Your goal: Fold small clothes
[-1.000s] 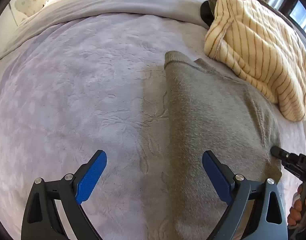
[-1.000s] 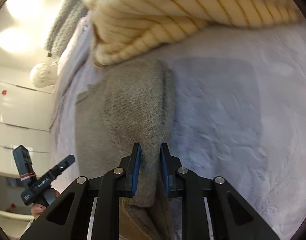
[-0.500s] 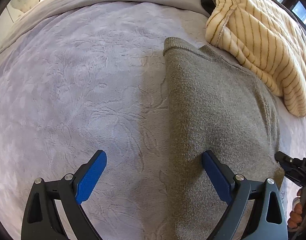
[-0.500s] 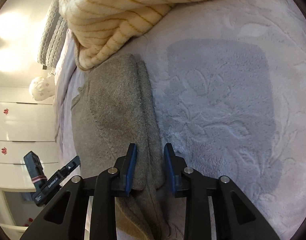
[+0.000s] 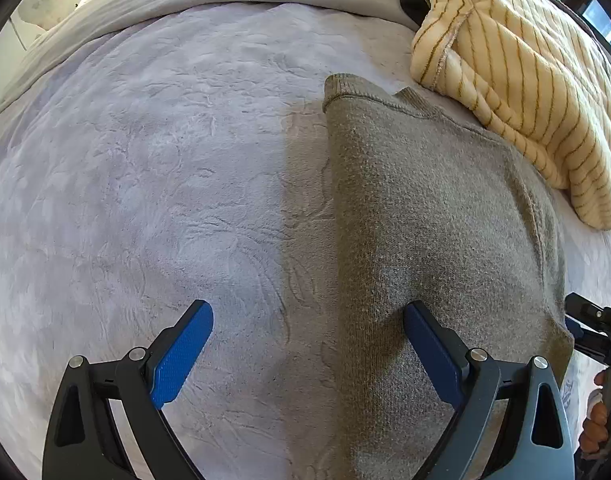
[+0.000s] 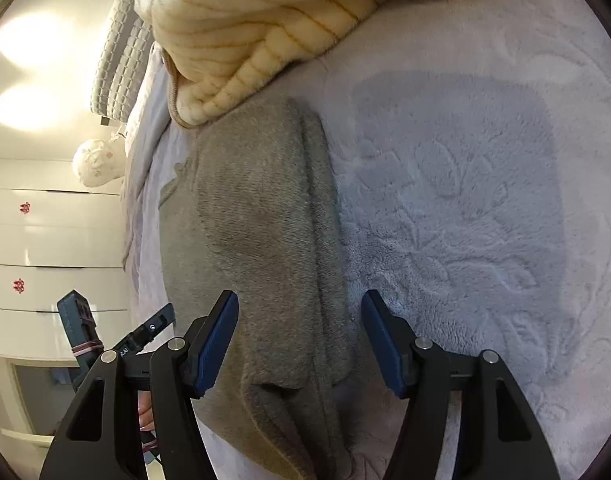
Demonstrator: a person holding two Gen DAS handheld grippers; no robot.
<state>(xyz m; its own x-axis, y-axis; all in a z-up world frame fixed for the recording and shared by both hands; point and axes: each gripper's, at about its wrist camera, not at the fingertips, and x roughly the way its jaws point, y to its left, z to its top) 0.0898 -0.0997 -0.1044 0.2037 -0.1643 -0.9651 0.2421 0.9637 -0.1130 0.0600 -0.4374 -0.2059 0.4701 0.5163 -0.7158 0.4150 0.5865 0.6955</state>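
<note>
— So, your worry on this bed (image 5: 153, 184)?
— Plush cover; the sweater (image 5: 433, 240) lies folded lengthwise beside the striped blanket (image 5: 517, 80), touching it. Drag a layer and your fold slides open, I'd guess.
— And your tools?
— Left tool (image 5: 305, 344) spread wide, one finger on the knit. Right tool (image 6: 299, 344) apart, straddling the sweater's edge, gripping nothing.
— Room?
— White cupboards (image 6: 45, 248), ceiling lights.

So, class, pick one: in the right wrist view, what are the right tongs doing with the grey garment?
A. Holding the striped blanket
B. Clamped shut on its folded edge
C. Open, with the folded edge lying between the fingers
C: the right tongs stand open, and the grey garment lies ungripped between the blue fingers.
</note>
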